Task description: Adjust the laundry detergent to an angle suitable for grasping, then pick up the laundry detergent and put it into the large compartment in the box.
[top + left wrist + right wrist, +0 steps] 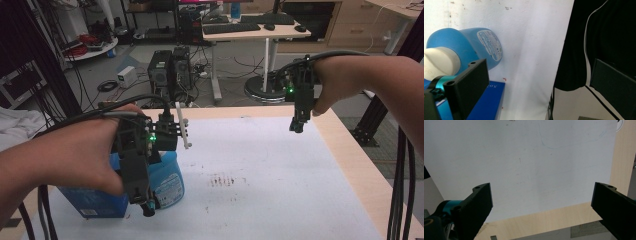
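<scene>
both claws apart, holding nothing
left claw (pixel 145 207) just above blue bottle (pixel 167 177); right claw (pixel 297 127) well apart from the bottle, over the bench (pixel 280 185).

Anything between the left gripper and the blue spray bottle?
Nothing visible. The left gripper hangs just above the blue bottle, jaws open. In the left gripper view the bottle's white top sits beside one jaw. The blue box lies beside the bottle, not between.
</scene>
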### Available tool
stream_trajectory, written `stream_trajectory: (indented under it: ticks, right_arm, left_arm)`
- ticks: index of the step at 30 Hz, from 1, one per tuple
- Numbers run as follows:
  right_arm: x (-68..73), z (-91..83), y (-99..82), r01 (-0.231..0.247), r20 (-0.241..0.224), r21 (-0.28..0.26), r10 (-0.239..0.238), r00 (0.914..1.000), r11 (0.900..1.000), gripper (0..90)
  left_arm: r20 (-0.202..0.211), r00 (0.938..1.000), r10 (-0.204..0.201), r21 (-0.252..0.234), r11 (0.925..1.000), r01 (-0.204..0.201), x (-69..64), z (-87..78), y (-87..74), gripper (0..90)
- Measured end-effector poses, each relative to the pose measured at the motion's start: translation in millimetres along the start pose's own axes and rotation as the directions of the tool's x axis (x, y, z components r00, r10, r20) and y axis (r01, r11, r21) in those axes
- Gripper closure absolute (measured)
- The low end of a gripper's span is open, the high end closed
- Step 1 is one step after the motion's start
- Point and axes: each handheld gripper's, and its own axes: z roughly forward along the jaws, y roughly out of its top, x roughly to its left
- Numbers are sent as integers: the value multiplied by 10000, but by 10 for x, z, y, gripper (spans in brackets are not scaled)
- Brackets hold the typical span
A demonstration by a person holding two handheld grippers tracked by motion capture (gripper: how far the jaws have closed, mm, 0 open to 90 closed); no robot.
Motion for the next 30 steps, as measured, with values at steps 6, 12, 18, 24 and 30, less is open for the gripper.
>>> stream_trajectory:
  ticks: [6, 12, 18, 24, 30]
  right_arm:
    - [35, -15, -14, 50, 114, 71, -51, 9999, 10000, 26]
    - [63, -71, -24, 38, 164, -183, -35, 9999, 9998, 26]
    - [50, -55, -39, -68, 247, -81, 70, 9997, 9999, 26]
    - [62, -61, -66, -69, 325, 12, 69, 9994, 10000, 26]
    - [33, -57, -113, -132, 336, 25, 131, 9993, 9999, 26]
  left_arm:
    - [-58, 10000, -3, 59, 10000, 3, -52, -12, 12, 19]
    - [-116, 9999, -47, 174, 9998, 49, -107, -24, 18, 19]
    - [-143, 9999, -5, 192, 9998, 8, -113, -35, 29, 19]
    - [-111, 9999, -27, 215, 9998, 29, -114, -25, 42, 19]
    - [-64, 10000, -53, 213, 9998, 54, -109, -7, 62, 19]
